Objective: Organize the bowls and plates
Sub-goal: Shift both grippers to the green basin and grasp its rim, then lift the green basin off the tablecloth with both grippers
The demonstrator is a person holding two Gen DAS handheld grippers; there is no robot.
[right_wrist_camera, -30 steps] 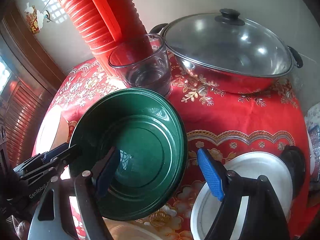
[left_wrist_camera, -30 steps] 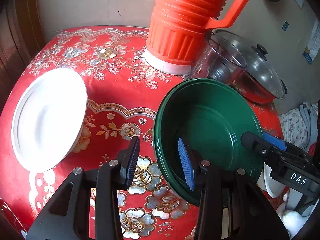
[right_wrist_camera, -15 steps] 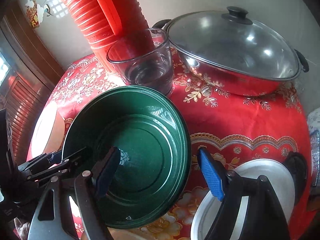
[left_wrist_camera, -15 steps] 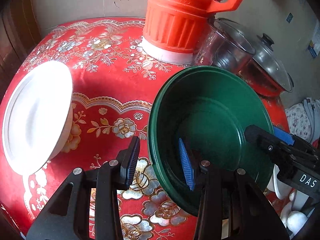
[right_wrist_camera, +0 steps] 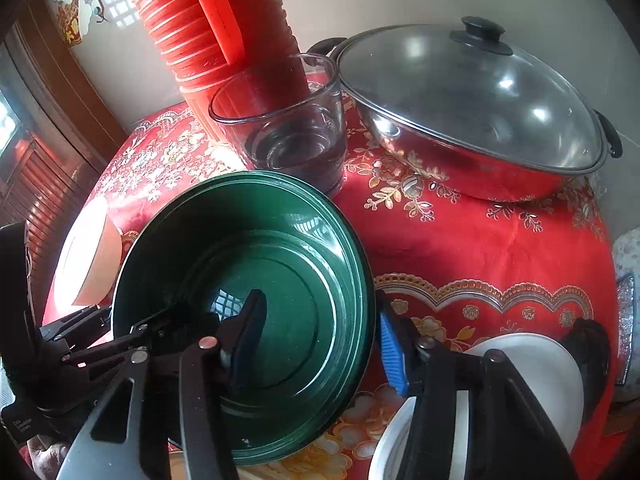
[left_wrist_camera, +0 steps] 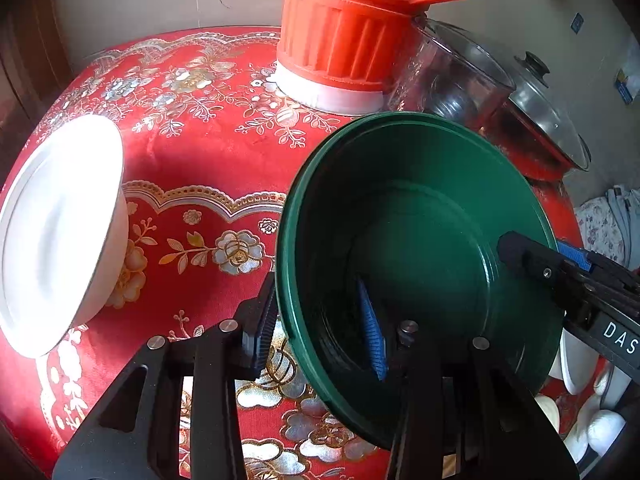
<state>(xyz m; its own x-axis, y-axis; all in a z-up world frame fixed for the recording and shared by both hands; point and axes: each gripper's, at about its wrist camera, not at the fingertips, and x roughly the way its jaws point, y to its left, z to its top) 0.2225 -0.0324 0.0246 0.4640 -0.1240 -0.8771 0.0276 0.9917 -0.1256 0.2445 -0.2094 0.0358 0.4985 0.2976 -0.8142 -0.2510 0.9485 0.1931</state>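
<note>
A large green bowl [left_wrist_camera: 420, 240] is held tilted above the red tablecloth, and it also shows in the right wrist view [right_wrist_camera: 288, 280]. My left gripper [left_wrist_camera: 316, 332] straddles its near rim, one finger outside and one inside, closed on the wall. My right gripper [right_wrist_camera: 320, 340] straddles the opposite rim the same way and also shows in the left wrist view [left_wrist_camera: 560, 268]. A white bowl [left_wrist_camera: 60, 232] sits at the table's left edge. White plates [right_wrist_camera: 500, 392] lie under my right gripper.
An orange ribbed jug [left_wrist_camera: 352, 28] stands at the back. A glass container [right_wrist_camera: 284, 128] stands beside it and a lidded steel pot [right_wrist_camera: 472, 120] at the back right. The round table [left_wrist_camera: 192, 120] drops off on all sides.
Both grippers have closed in on the green bowl's rim from opposite sides. The bowl has risen and tilted a little. The white bowl has slid toward the left of the view.
</note>
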